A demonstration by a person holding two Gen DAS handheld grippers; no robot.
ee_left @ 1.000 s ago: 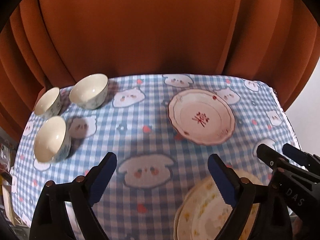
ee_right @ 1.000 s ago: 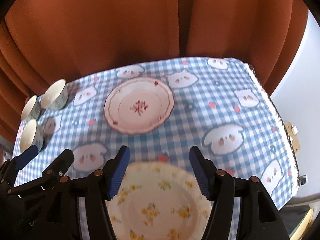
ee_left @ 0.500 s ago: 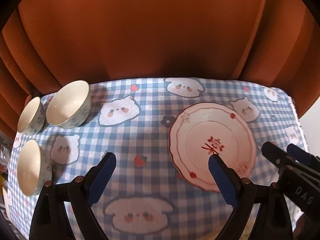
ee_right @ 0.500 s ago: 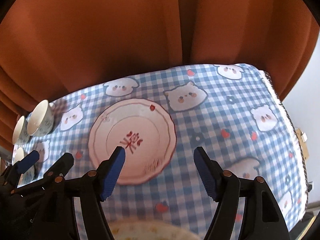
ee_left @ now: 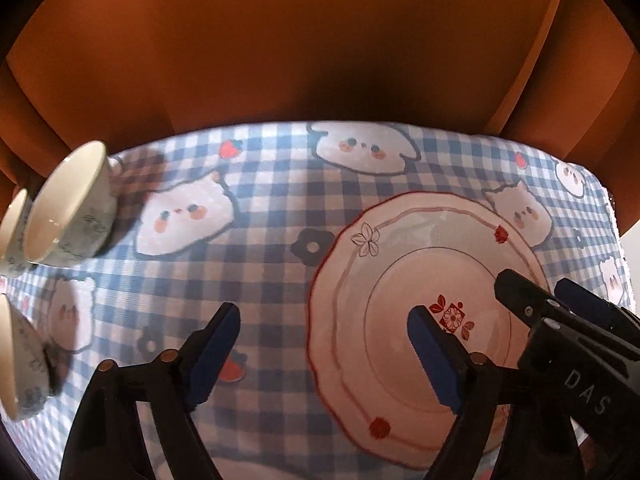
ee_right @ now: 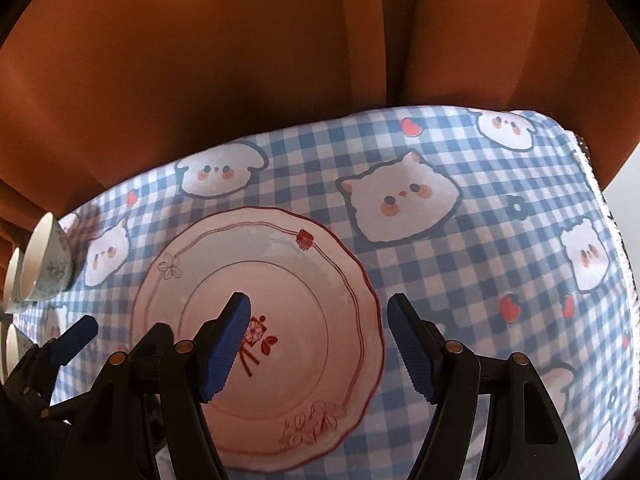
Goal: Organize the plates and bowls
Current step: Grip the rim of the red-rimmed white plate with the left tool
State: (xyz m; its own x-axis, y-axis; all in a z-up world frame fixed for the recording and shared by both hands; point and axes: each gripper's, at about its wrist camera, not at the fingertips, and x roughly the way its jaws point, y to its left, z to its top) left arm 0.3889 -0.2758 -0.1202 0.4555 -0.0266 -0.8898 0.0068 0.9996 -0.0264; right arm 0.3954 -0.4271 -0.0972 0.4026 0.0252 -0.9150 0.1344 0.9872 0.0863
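Note:
A white plate with a red wavy rim [ee_left: 400,264] lies flat on the blue checked tablecloth [ee_left: 272,208]. My left gripper [ee_left: 324,356] hovers over its left rim, jaws closing, the pads touching nothing. My right gripper [ee_right: 320,346] stands open over the plate [ee_right: 280,264], straddling its right rim. Each gripper shows in the other's view: the right gripper [ee_left: 556,300] at the right, the left gripper [ee_right: 116,336] at the left. Three pale bowls stand at the table's left: one large bowl [ee_left: 68,208], a second bowl [ee_left: 12,232] behind it, and a third bowl [ee_left: 16,360] nearer.
An orange curtain [ee_left: 320,40] hangs close behind the table's far edge. The tablecloth [ee_right: 480,264] ends in a white fringe [ee_right: 600,200] at the right edge. The bowls [ee_right: 44,264] sit close to the left edge.
Both grippers have moved forward and down towards the red-rimmed plate. The yellow floral plate near me has slipped out of view. The left jaws have narrowed a little.

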